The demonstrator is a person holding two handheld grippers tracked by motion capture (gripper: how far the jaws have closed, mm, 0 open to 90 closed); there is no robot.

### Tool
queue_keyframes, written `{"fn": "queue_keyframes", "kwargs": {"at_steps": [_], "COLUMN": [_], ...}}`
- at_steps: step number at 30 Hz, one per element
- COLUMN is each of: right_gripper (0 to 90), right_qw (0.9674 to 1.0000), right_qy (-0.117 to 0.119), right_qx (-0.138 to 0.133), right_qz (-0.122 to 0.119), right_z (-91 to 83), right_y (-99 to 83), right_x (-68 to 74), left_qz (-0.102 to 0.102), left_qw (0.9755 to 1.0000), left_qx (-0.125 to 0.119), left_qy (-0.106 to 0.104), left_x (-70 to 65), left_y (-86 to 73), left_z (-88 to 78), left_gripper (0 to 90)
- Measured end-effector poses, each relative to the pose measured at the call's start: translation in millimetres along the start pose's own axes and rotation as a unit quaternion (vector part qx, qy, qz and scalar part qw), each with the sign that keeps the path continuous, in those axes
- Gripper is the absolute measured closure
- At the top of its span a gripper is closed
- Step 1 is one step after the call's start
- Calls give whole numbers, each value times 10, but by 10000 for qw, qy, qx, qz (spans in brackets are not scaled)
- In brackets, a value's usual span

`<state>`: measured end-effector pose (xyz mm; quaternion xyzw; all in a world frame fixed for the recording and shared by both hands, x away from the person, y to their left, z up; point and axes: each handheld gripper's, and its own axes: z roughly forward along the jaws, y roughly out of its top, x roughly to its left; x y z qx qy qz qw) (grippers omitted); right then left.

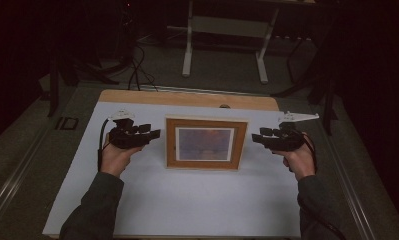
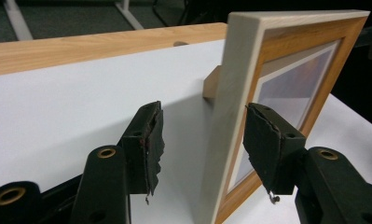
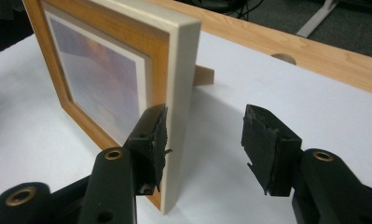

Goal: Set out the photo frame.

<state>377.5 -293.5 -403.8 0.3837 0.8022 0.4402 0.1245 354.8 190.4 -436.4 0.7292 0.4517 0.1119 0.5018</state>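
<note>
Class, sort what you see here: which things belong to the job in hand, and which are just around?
In the job: picture frame; left hand-held gripper; right hand-held gripper.
Just around: white sheet; wooden table edge; cables; stand legs.

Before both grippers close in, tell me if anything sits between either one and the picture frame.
Nothing visible does. The picture frame stands upright on the white sheet, with the left gripper and right gripper open at its side edges.

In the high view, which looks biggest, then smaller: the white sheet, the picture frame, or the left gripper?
1. white sheet
2. picture frame
3. left gripper
</note>
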Motion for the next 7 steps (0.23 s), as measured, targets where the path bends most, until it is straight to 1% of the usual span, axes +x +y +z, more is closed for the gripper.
{"fn": "queue_keyframes", "kwargs": {"at_steps": [2,7], "right_gripper": [492,492], "right_qw": [10000,9999], "right_qy": [-20,-32], "right_qx": [17,78], "right_qz": [25,123], "right_z": [-2,28], "right_y": [-39,-147], "right_x": [-23,-81], "left_qz": [-39,-69], "left_qw": [10000,9998], "left_qx": [1,77], "left_qy": [27,197], "left_x": [24,85], "left_y": [-34,-145], "left_z": [-22,-71], "left_gripper": [481,480]}}
